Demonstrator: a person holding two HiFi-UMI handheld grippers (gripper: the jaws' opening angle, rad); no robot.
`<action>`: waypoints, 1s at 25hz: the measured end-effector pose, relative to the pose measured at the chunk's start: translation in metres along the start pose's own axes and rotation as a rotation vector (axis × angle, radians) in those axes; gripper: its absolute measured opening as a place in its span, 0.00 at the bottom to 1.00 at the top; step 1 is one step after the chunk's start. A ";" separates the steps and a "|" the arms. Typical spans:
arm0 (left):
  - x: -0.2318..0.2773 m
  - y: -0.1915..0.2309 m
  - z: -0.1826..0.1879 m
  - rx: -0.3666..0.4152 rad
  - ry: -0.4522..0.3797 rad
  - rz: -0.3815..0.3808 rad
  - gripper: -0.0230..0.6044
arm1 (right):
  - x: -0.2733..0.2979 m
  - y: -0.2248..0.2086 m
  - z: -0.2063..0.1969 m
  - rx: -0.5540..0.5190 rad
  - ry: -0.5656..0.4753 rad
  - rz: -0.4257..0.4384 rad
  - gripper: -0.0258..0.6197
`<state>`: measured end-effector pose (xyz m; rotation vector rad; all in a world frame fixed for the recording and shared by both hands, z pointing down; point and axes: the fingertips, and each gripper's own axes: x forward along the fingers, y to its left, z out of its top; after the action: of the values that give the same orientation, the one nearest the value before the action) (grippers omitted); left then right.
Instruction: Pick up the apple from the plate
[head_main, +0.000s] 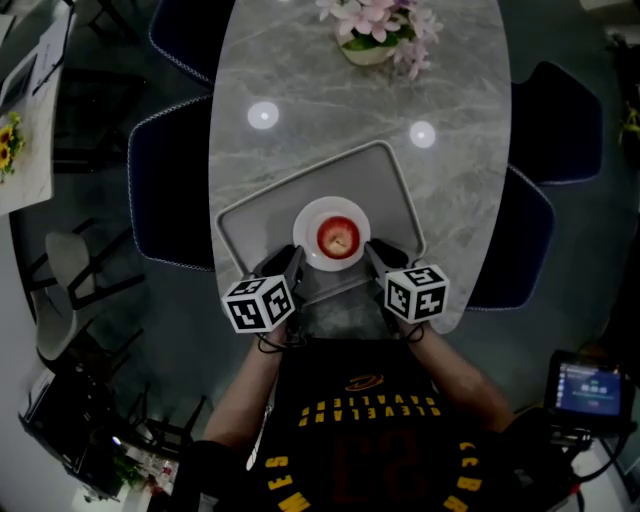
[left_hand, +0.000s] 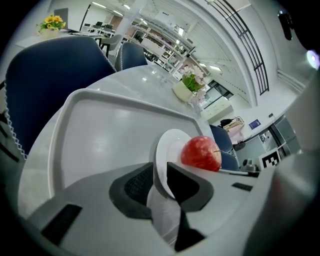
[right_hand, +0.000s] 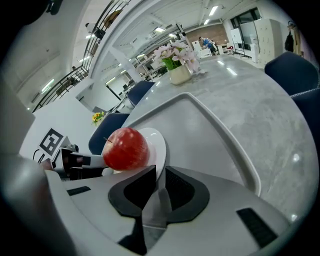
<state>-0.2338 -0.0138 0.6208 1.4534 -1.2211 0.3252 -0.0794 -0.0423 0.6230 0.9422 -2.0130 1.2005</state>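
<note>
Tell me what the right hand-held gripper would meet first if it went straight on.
The plate, whose rim the right hand-held gripper pinches; beyond it, likely the apple.

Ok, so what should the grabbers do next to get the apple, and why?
Probably open the right gripper and slide it off the plate rim toward the apple. Both grippers are clamped on opposite edges of the plate, and nothing touches the apple sitting in its middle. The left gripper can hold the plate steady.
</note>
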 end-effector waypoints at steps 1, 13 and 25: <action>0.000 0.000 -0.001 -0.005 0.004 -0.005 0.17 | 0.001 0.001 0.000 0.000 0.005 0.001 0.13; 0.002 0.001 -0.002 -0.066 0.038 -0.046 0.17 | 0.005 0.006 0.000 0.069 0.038 0.016 0.13; 0.007 0.001 -0.007 -0.249 0.093 -0.093 0.11 | 0.008 0.003 -0.007 0.232 0.053 0.051 0.13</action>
<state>-0.2286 -0.0114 0.6292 1.2612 -1.0749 0.1688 -0.0853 -0.0374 0.6309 0.9618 -1.8943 1.4961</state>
